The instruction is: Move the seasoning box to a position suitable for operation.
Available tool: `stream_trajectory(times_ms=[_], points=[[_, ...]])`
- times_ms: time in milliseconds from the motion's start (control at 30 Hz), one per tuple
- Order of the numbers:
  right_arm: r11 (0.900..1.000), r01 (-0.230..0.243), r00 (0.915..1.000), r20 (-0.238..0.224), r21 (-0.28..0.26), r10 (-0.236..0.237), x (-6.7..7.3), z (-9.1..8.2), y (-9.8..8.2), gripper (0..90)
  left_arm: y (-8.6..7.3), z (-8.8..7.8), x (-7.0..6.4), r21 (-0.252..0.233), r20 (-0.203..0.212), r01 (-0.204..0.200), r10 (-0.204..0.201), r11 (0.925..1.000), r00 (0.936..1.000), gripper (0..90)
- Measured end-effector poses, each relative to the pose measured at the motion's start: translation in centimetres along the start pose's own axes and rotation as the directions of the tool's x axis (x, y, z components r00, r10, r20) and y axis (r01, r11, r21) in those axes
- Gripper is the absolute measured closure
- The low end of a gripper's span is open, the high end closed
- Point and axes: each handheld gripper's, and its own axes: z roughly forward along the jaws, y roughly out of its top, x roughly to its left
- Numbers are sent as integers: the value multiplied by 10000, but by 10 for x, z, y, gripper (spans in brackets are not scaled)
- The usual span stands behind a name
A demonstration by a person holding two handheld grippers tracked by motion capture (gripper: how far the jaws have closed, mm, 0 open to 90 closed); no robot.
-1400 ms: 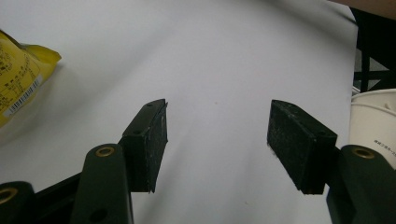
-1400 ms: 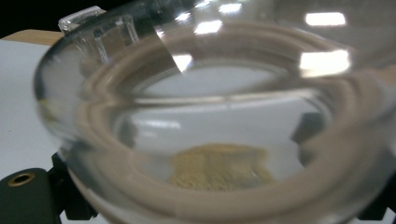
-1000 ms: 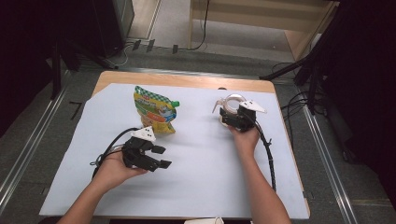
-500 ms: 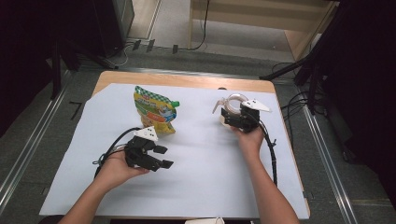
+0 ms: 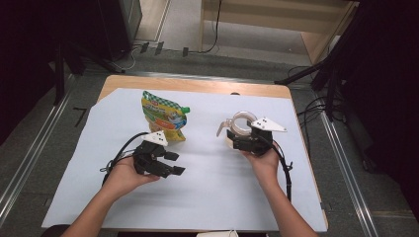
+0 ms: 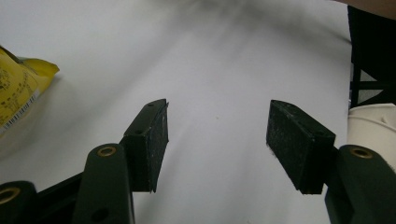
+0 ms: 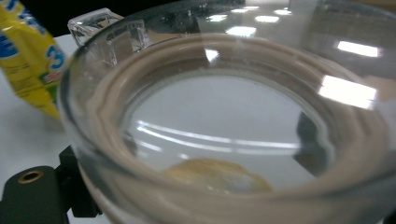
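Observation:
A yellow and green snack pouch (image 5: 163,116) lies flat on the white sheet, and its edge shows at the left of the left gripper view (image 6: 16,88). My left gripper (image 5: 175,163) hovers just in front of it, open. Its jaws (image 6: 218,107) have just been closing a little, with only bare sheet between them. My right gripper (image 5: 236,138) is shut on a clear round container (image 5: 242,123) with a tan inner ring and a small spout. The container (image 7: 224,130) is tilted and very close in the right gripper view, and it hides most of the jaws.
The white sheet (image 5: 222,197) covers most of a wooden table (image 5: 197,84). A white cup-like object (image 6: 371,121) sits at the right edge of the left gripper view. Cables and metal rails run along the floor around the table.
The right hand has drawn the clear container toward the person's side and lifted it slightly. The left hand and the pouch have stayed put.

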Motion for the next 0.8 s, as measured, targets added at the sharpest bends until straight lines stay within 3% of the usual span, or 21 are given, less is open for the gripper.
stream_trajectory(times_ms=[200,333,433,800], points=[[9998,137,9991,-403,125,-132,18,-12,-7,119,3,5,1,165,-162,-136,139,9998,9998,394],[9991,307,9975,-652,278,-289,30,-15,-11,119,5,5,4,114,-38,-27,28,9999,10000,417],[9975,588,9949,-847,384,-554,42,-15,-15,120,6,5,6,148,82,215,-216,9997,9997,445],[9944,890,9824,-1694,562,-783,77,-11,-26,119,5,4,8,104,-44,125,-124,9999,9999,457]])
